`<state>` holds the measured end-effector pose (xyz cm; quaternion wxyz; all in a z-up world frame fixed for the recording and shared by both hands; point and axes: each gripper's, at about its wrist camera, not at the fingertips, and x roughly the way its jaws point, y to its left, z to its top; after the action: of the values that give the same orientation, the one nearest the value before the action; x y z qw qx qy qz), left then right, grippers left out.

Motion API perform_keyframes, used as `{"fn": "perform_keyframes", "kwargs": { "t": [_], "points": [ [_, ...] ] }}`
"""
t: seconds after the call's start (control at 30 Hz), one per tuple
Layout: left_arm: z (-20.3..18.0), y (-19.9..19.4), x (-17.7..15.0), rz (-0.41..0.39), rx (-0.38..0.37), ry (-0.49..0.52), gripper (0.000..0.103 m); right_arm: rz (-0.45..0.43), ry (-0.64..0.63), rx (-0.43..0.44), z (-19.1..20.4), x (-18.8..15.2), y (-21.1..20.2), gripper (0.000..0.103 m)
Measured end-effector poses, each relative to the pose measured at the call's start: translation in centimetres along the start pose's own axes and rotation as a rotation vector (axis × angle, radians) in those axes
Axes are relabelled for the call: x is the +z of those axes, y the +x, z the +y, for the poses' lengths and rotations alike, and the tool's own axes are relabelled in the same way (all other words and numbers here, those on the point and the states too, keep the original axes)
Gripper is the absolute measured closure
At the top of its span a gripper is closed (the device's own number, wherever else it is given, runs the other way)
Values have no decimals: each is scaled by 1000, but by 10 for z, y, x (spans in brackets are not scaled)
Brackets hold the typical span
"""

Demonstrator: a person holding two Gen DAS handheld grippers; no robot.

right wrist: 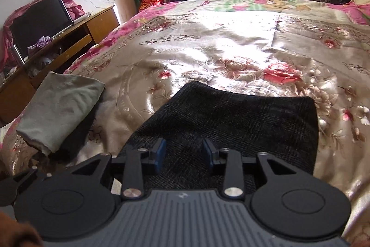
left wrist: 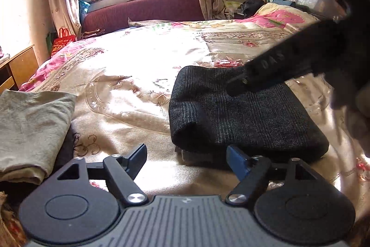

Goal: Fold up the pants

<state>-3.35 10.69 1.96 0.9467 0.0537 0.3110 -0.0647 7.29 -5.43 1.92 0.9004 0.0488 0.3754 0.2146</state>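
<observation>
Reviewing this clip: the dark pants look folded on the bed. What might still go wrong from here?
1. The right tool hangs open over the dark checked folded pants; lifting away could snag the top layer and undo the fold.
2. The shiny floral satin bedspread looks slick, so a push may slide the bundle.
3. The left tool, open at the near edge, might catch the rolled fold.

The left hand-held gripper (left wrist: 186, 160) is held low and level, its blue-padded fingers (left wrist: 235, 162) spread wide apart and holding nothing. The right hand-held gripper (right wrist: 184, 152) tilts downward, fingers (right wrist: 160, 152) parted with a narrower gap, also gripping nothing.
</observation>
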Motion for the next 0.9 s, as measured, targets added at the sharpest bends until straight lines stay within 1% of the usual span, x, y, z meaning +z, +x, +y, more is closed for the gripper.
{"fn": "perform_keyframes", "kwargs": {
  "t": [0.13, 0.23, 0.3, 0.37, 0.47, 0.63, 0.9],
  "points": [
    [-17, 5, 0, 22, -17, -12, 7, 10, 46, -57, -11, -32, -29, 65],
    [-34, 6, -2, 48, 6, 13, 4, 23, 95, -87, -20, -54, -40, 63],
    [-41, 7, -2, 59, 22, 32, 2, 25, 110, -88, -23, -64, -46, 62],
    [-48, 4, -4, 57, 35, 48, 1, 17, 114, -94, -24, -70, -52, 62],
    [-57, -2, -5, 56, 42, 63, 0, 5, 107, -103, -23, -75, -59, 55],
    [-66, -7, -7, 48, 57, 92, 0, -1, 128, -110, -24, -85, -65, 55],
    [-72, -5, -14, 57, 36, 112, 0, 16, 139, -134, -25, -98, -66, 51]
  ]
}}
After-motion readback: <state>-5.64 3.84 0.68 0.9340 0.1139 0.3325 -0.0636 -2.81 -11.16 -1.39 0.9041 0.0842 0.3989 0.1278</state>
